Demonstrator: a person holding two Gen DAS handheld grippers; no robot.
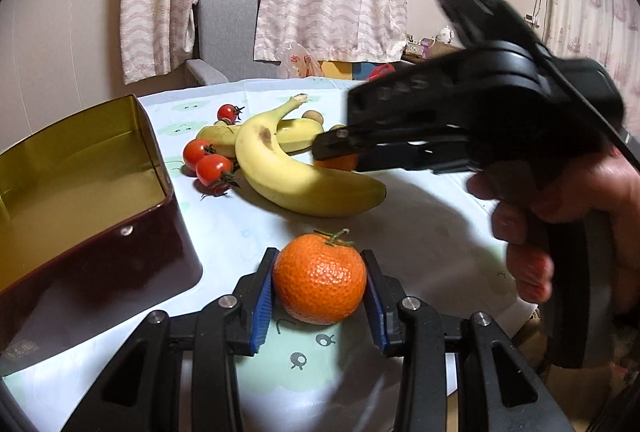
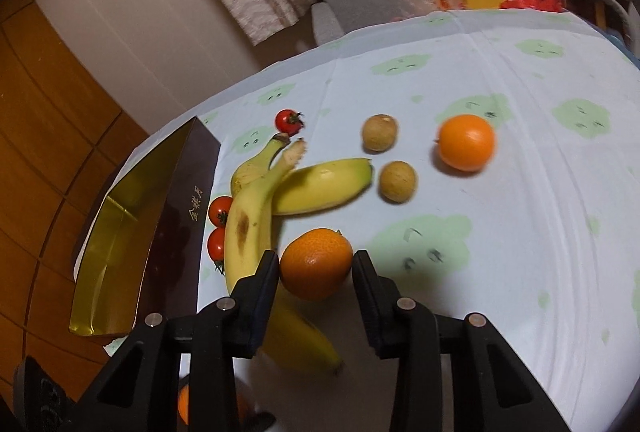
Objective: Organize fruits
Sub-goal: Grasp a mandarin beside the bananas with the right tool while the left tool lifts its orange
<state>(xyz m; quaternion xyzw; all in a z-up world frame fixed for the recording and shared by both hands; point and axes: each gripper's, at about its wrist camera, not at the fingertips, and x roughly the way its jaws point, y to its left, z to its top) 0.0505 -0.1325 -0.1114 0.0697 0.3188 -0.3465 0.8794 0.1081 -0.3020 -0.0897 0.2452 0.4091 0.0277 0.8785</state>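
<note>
My left gripper is shut on a mandarin with a green stem, its blue pads pressing both sides. A person's hand holds my right gripper beyond the bananas. In the right wrist view this gripper is shut on a second mandarin, which overlaps the long banana. The open tin box, gold inside and dark maroon outside, stands at the left with nothing visible inside it. A third orange lies alone on the tablecloth.
Two bananas lie crossed beside the tin, with three cherry tomatoes around them. Two small brown round fruits sit between the bananas and the lone orange. A grey chair and curtains stand behind the round table.
</note>
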